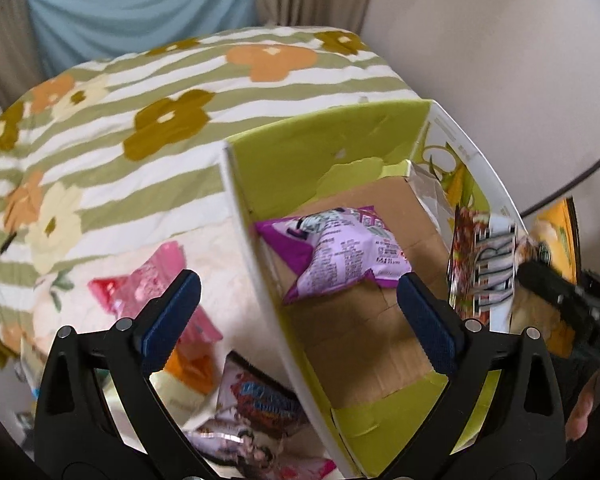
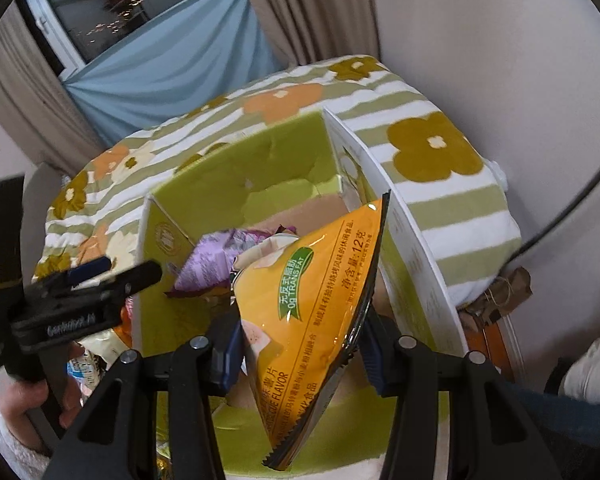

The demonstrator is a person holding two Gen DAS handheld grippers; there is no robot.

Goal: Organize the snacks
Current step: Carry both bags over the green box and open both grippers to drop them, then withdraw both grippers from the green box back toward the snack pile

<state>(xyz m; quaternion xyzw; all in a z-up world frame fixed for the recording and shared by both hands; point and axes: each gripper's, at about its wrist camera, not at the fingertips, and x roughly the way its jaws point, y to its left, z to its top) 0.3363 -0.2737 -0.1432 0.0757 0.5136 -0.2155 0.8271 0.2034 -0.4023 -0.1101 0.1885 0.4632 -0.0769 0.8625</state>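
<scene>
Green box (image 1: 332,148), one, open-topped, on a flowered bedspread (image 1: 112,120); one purple packet (image 1: 340,252) lies on its cardboard floor, bare room beside it. Right gripper (image 2: 300,344) clamps one orange packet (image 2: 312,300) above the box. Left gripper (image 1: 296,312) gapes empty, straddling the near wall. Loose packets outside, pink one (image 1: 148,284) included (left view only).
</scene>
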